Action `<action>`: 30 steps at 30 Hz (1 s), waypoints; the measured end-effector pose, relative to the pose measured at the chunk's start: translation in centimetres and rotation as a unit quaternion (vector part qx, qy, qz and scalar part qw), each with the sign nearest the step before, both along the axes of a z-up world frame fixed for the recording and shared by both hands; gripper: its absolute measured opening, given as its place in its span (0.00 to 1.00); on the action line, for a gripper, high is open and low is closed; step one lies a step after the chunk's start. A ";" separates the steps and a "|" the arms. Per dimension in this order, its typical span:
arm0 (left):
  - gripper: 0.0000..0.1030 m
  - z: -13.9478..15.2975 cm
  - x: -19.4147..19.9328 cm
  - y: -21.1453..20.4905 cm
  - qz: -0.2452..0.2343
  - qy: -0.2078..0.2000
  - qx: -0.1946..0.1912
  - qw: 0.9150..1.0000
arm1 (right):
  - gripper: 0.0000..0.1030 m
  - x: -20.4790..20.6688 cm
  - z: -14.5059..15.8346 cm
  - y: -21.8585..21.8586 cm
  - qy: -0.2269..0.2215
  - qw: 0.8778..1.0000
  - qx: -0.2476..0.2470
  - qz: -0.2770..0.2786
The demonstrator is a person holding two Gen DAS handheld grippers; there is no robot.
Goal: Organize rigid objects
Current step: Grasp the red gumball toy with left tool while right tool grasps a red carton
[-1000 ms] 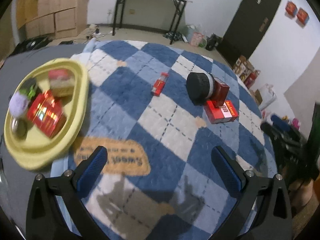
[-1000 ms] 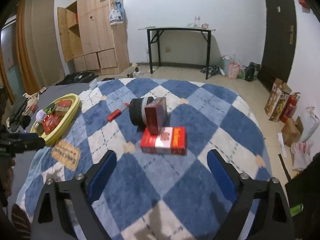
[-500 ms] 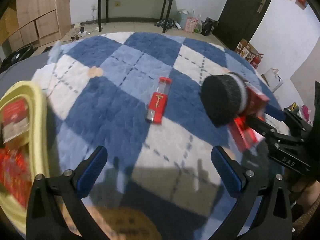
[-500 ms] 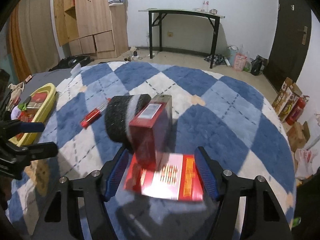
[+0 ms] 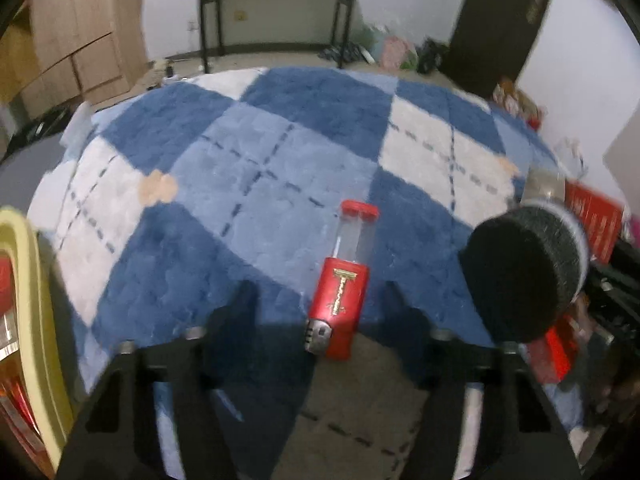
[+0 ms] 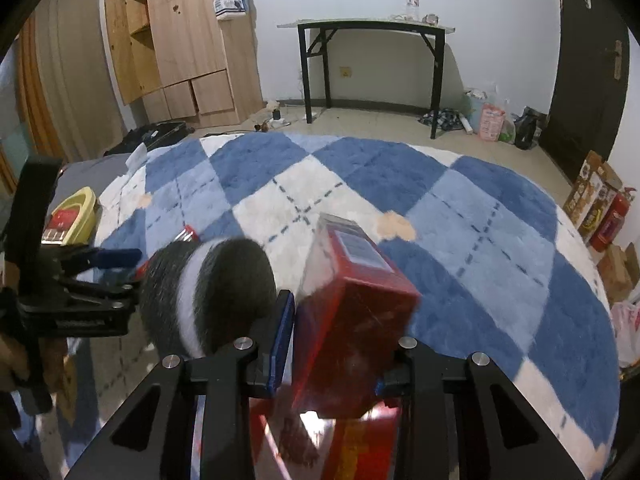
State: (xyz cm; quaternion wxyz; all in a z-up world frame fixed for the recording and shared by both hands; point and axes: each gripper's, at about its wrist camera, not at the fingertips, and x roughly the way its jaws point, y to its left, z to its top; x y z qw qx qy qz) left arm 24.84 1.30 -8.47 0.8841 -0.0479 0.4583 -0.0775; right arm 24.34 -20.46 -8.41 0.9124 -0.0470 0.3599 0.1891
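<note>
Red fills the middle of my right wrist view: the upright red cardboard box point(image 6: 352, 320) sits between the jaws of my right gripper point(image 6: 334, 344), which have just been closing and now clench its sides. Under it lies a flat red packet point(image 6: 360, 440), and just to its left rests a black-and-white fuzzy cylinder point(image 6: 208, 296) on its side. In the left wrist view my left gripper point(image 5: 320, 304) has its jaws either side of the red lighter with a clear cap point(image 5: 340, 300), lying lengthwise on the blue-and-white checked plush rug point(image 5: 280, 160); they have just been closing, but blur stops me telling whether the pads touch it. At the far left edge is the yellow oval tray point(image 5: 28, 300).
</note>
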 end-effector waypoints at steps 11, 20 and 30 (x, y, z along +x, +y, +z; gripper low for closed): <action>0.41 -0.5 0.6 -1.6 -0.019 -0.049 0.028 0.998 | 0.26 1.3 -0.6 0.5 0.007 1.000 0.020 -0.010; 0.23 1.0 -2.3 -1.5 -0.009 -0.071 0.032 0.997 | 0.22 -0.8 1.1 -0.5 -0.024 0.999 0.032 -0.024; 0.23 10.2 -9.3 2.0 0.002 -0.106 0.035 0.994 | 0.22 -10.5 8.5 -4.1 -0.104 0.993 0.049 -0.028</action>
